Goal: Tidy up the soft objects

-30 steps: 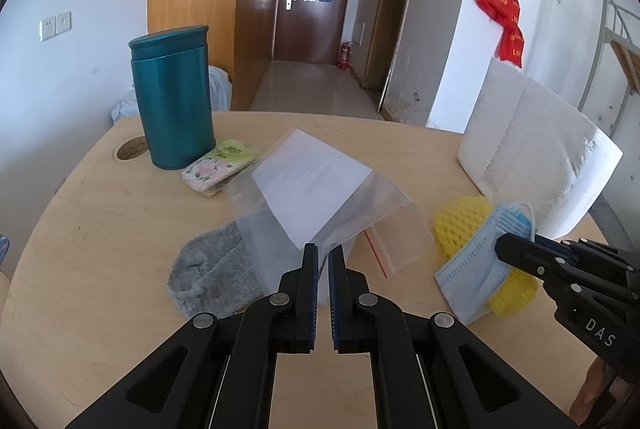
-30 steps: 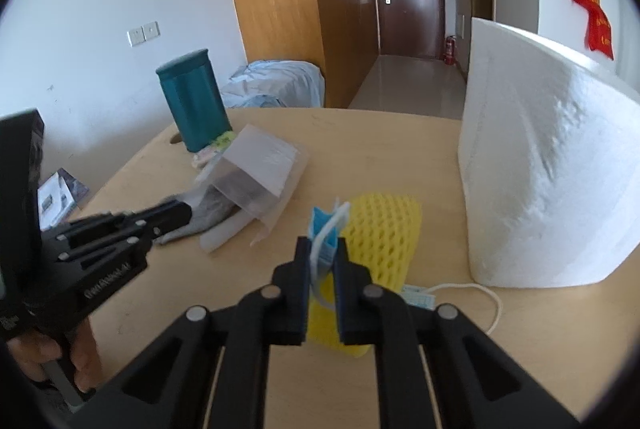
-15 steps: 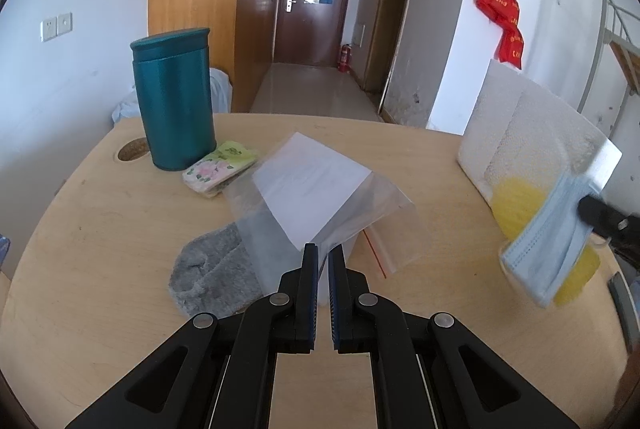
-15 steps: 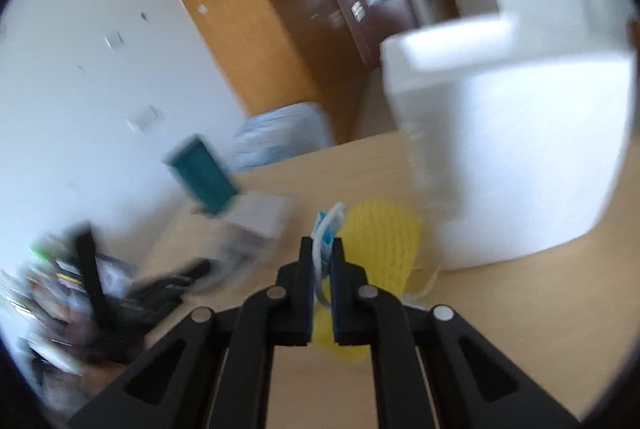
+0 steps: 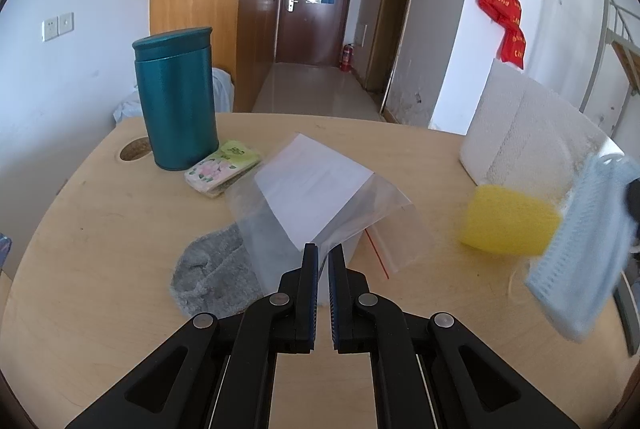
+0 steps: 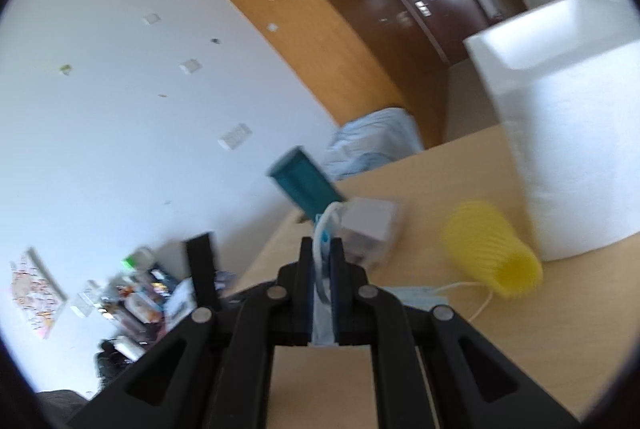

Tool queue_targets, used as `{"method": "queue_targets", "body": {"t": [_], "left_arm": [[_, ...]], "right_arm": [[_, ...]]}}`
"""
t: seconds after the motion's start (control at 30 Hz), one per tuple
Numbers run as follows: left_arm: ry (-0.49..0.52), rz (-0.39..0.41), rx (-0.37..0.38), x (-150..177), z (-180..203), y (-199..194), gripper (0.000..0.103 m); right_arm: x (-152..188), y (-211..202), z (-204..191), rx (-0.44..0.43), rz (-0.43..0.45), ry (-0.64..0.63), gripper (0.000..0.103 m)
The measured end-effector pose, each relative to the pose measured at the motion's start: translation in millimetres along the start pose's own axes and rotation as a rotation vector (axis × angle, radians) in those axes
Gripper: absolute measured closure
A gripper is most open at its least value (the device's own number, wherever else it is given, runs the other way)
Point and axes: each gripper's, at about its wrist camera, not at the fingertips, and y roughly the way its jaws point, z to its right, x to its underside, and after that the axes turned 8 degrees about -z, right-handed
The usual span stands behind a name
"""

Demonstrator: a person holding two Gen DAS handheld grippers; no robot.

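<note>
My left gripper (image 5: 323,261) sits at the bottom centre of its view, jaws drawn nearly together on the near edge of the clear zip bag (image 5: 320,205), whose plastic passes between the fingertips; a white sheet shows inside the bag. A grey sock (image 5: 212,277) lies flat just left of the bag, its upper end tucked under the plastic. In the upper left of that frame a teal canister (image 5: 176,97) stands upright on the wooden table (image 5: 100,249), with a small floral tissue pack (image 5: 222,169) lying against its base on the right. My right gripper (image 6: 322,257) is clamped on a blue face mask (image 6: 322,293), whose folded edge and white ear loop stick up between the fingers; in the left view the same mask (image 5: 580,249) hangs blurred at the right edge, off the table. A yellow foam net sleeve (image 5: 508,221) lies on its side on the table just left of the mask, in front of the white foam block (image 5: 520,141) standing at the right. The right view is tilted and blurred, so finer detail there I cannot tell.
</note>
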Motion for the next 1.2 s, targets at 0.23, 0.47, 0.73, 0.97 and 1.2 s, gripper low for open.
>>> {"method": "queue_targets", "body": {"t": [0.23, 0.47, 0.73, 0.97, 1.2], "left_arm": [[0.003, 0.005, 0.003, 0, 0, 0, 0.098], [0.012, 0.002, 0.018, 2, 0, -2, 0.098], [0.081, 0.006, 0.068, 7, 12, -7, 0.095], [0.151, 0.005, -0.009, 10, 30, -2, 0.03], [0.255, 0.001, -0.09, 7, 47, 17, 0.023]], "right_arm": [[-6, -20, -26, -0.102, 0.064, -0.023, 0.094], [2, -7, -39, 0.116, 0.072, -0.165, 0.094], [6, 7, -23, 0.153, 0.034, -0.177, 0.094], [7, 7, -23, 0.112, 0.017, -0.181, 0.094], [5, 10, -21, 0.075, -0.004, -0.163, 0.094]]}}
